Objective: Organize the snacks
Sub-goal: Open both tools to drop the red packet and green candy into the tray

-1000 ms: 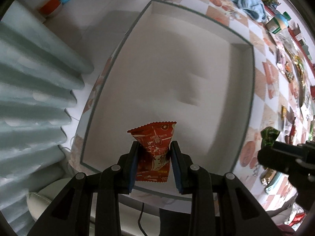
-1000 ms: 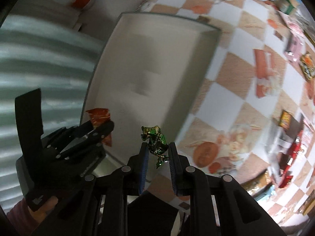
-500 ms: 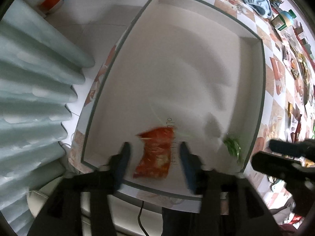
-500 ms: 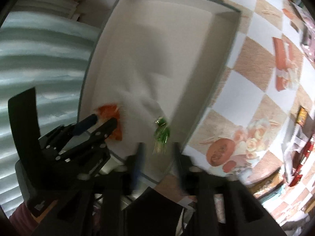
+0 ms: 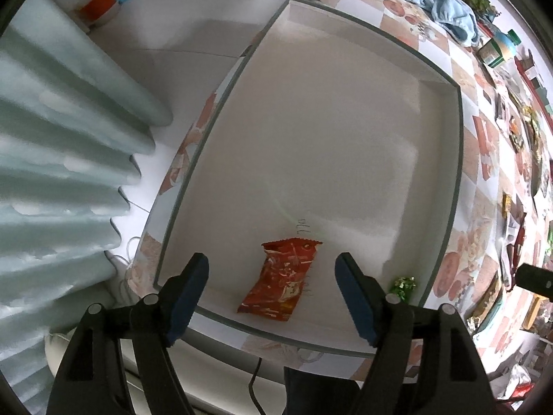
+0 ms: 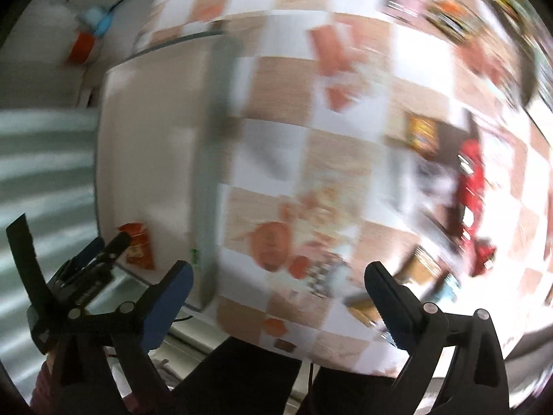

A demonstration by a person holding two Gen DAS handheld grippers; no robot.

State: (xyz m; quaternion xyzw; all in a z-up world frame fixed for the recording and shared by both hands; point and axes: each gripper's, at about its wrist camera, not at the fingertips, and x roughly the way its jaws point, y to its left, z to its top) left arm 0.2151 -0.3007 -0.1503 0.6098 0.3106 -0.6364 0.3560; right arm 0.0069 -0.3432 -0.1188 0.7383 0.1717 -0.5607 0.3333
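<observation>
A red snack packet lies flat on the floor of the white tray, near its front edge. A small green foil candy lies in the tray's front right corner. My left gripper is open and empty, hovering just above the red packet. My right gripper is open and empty over the checkered tablecloth, right of the tray; this view is blurred. The red packet and the left gripper show at its left.
Loose snack packets lie along the right of the table, with a red packet in the right wrist view. A blue cloth and a jar sit at the far end. A curtain hangs left of the table.
Both grippers opened and let go: the red packet and the green candy dropped into the tray. The right gripper has swung right, away from the tray.
</observation>
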